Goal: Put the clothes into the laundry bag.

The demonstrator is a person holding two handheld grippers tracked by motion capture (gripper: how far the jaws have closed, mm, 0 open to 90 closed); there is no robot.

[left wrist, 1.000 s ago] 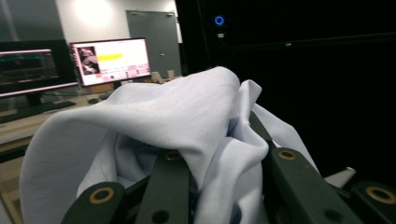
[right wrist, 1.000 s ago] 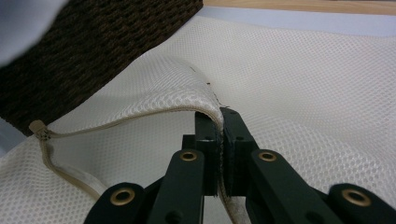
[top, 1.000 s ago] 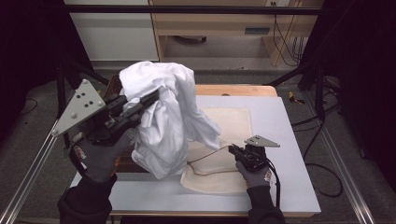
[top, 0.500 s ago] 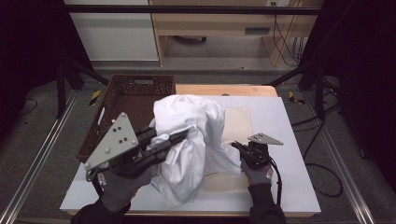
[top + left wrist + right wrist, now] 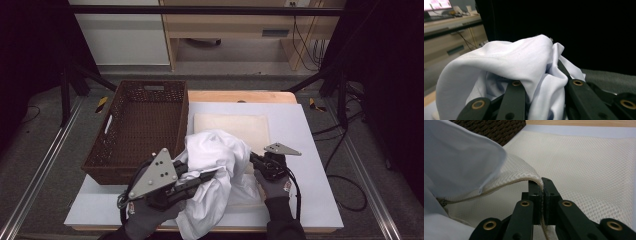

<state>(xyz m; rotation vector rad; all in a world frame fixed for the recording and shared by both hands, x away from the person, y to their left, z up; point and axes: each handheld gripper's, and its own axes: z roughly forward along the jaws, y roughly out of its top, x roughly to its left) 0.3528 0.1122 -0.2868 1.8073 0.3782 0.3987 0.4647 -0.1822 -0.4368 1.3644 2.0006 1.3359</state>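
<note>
White garment, limp and light, bunches in your left gripper beside the mesh laundry bag, whose rim your right gripper pinches.

table w/ white top | on it: wicker basket L, mesh bag ctr, poss. part-covered

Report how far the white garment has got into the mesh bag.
Done: the right tongs are shut on the mesh laundry bag edge, lifting its mouth. In hand: the left tongs grip the white garment, bunched at that opening. Left: most of the cloth sits outside the bag; push it in. The wicker basket holds nothing.
</note>
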